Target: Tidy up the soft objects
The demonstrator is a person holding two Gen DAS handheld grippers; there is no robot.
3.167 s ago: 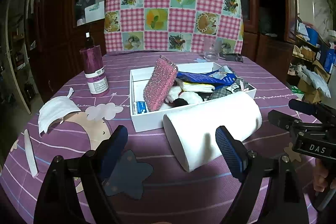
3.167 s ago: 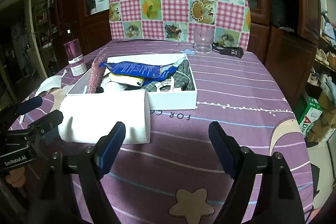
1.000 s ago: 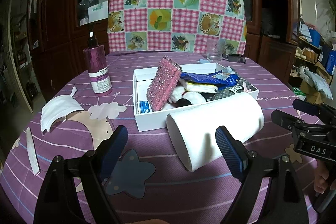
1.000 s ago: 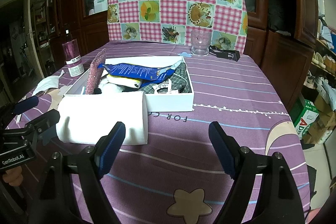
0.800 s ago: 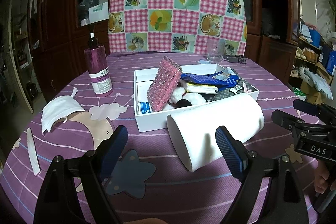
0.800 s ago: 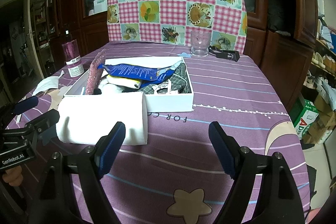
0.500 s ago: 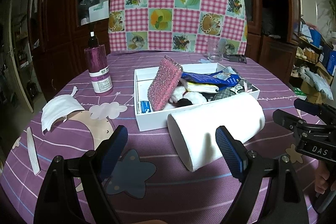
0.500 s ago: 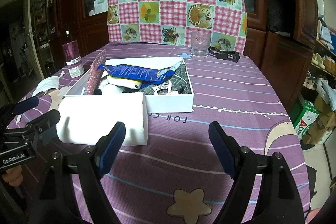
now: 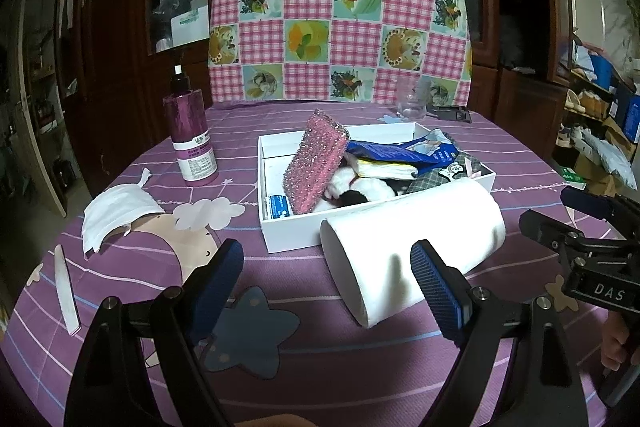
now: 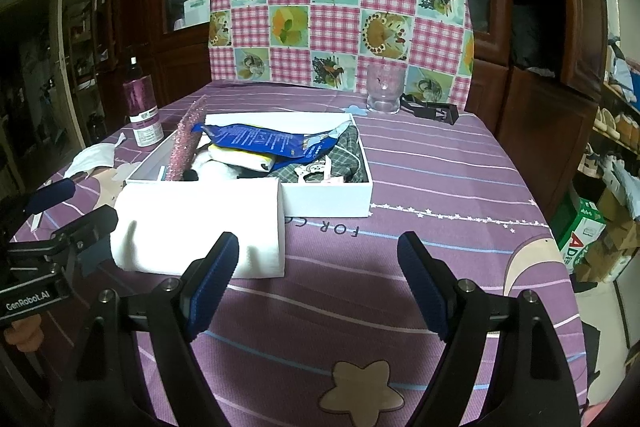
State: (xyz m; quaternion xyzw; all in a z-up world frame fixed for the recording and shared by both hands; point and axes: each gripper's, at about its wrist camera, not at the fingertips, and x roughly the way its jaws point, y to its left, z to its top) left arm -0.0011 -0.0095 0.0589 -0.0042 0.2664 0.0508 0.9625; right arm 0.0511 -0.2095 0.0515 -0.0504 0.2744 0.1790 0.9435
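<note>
At far left a white face mask (image 9: 116, 209) lies on the purple tablecloth (image 9: 312, 331). The left gripper (image 9: 326, 277) gapes wide, empty. The paper roll (image 9: 412, 243) touches the white box (image 9: 280, 235). The right gripper (image 10: 318, 269) gapes wide, empty.

matt white paper roll (image 9: 412, 247), glittery pink sponge (image 9: 316, 161), purple cloth tbl cover (image 10: 440, 163)

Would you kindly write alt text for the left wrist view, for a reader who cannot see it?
The open left gripper hovers over a purple tablecloth, facing a paper roll lying on its side against a white box of soft things, a pink sponge leaning inside. A face mask and purple bottle sit left.
</note>
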